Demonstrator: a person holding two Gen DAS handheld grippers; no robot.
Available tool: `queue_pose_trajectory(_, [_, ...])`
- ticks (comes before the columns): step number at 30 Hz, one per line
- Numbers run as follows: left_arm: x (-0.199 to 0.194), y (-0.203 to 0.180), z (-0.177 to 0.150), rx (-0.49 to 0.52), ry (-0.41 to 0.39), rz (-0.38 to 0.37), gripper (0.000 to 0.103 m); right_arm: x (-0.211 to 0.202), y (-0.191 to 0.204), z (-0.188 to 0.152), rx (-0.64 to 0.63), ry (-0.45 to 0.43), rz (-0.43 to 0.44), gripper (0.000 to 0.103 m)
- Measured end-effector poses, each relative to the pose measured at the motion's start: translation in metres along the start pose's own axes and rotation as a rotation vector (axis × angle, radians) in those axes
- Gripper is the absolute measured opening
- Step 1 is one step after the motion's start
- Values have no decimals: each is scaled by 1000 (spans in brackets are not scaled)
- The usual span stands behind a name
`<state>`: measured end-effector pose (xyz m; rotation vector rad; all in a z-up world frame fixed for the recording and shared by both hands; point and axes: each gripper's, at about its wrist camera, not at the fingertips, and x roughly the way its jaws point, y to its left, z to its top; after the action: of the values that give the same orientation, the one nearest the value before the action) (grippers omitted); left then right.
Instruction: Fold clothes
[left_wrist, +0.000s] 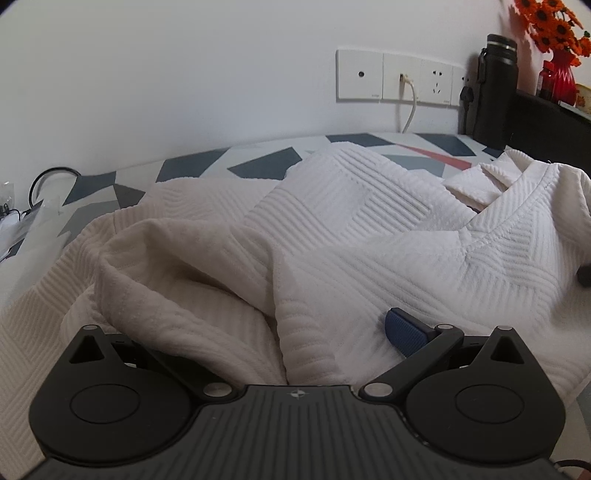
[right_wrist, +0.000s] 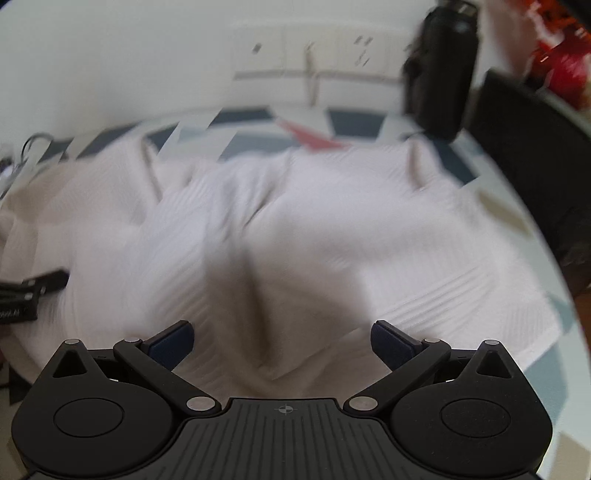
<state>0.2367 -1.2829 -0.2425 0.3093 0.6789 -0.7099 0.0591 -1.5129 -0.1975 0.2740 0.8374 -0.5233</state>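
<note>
A cream white ribbed garment (left_wrist: 351, 229) lies crumpled on a surface with a geometric grey, blue and red cover (left_wrist: 258, 162). My left gripper (left_wrist: 295, 339) is low against it and open. Its right blue pad (left_wrist: 404, 338) presses on the cloth, while a thick fold covers the left finger. The right wrist view is blurred by motion. There the garment (right_wrist: 314, 240) fills the middle, and my right gripper (right_wrist: 282, 343) hovers over its near edge, open, with a raised fold between its blue pads (right_wrist: 171, 343). A black object at the left edge (right_wrist: 26, 295) rests on the cloth.
Against the white wall at the back right stand a black bottle (left_wrist: 495, 88), a black cabinet edge (left_wrist: 546, 125) and a red vase with orange flowers (left_wrist: 563, 74). Wall sockets (left_wrist: 399, 75) carry a white cable. Black cables and plastic wrap (left_wrist: 44, 199) lie at the left.
</note>
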Motion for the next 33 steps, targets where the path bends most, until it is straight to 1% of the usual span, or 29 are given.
queue_pose_trajectory(1, [0,0,1,-1,8,-4,103,-3,-3,1,-1,-17,-15,102])
queue_pose_trajectory(4, [-2,3,3,-18,20,-16,103,-8,-11,1,7,-33,-59,102])
queue_pose_trajectory(7, [-4,7,7,-28,47,-43,103,-11,-15,0,23,-44,-62,102])
queue_pose_trajectory(10, [-8,19,12,-82,66,-112,103,-11,-15,-2,27,-50,-57,102])
queue_pose_trajectory(13, [-11,33,14,-152,72,-169,103,-5,-11,-1,27,-32,-58,102])
queue_pose_trajectory(15, [-12,35,13,-154,81,-181,103,0,-11,0,53,-7,-30,102])
queue_pose_trajectory(17, [-12,29,11,-103,85,-169,103,7,-12,1,81,16,-15,102])
queue_pose_trajectory(20, [-11,20,7,-45,82,-142,103,18,-10,-2,97,42,-14,102])
queue_pose_trajectory(22, [-11,17,5,-27,81,-129,103,23,-9,-5,107,53,-10,102])
queue_pose_trajectory(27, [-9,13,6,-11,90,-101,103,26,-7,-12,108,39,-5,102])
queue_pose_trajectory(30, [-6,5,7,28,103,-65,103,25,-16,-6,162,60,44,102])
queue_pose_trajectory(33, [-5,5,10,7,114,-57,103,25,-39,5,295,99,135,102])
